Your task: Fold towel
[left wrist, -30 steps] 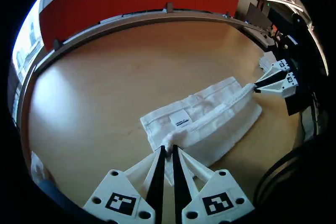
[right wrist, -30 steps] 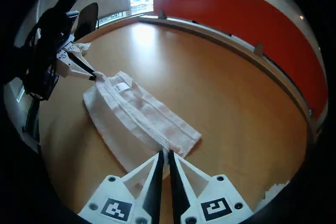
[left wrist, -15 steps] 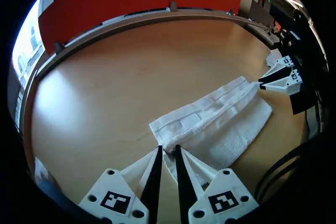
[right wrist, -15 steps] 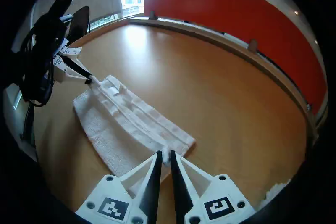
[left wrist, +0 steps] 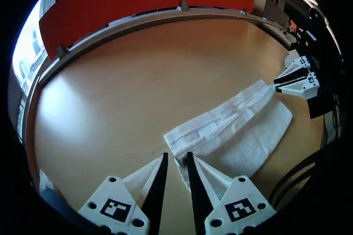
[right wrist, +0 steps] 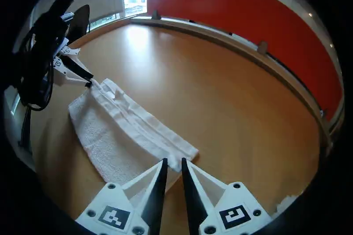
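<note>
Left gripper view: shows white terry towel (left wrist: pixel 234 133), folded into a long ribbed band, centre-right on smooth wood table (left wrist: pixel 132 80). Has left gripper (left wrist: pixel 177 155) at bottom, jaws apart, near corner at tips. Right gripper view: shows towel (right wrist: pixel 119 129) lower left, right gripper (right wrist: pixel 174 161) at bottom, jaws apart beside towel corner.

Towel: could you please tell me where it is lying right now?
In the left gripper view the towel lies folded flat on the wooden table, reaching from the left gripper to the right gripper.
</note>
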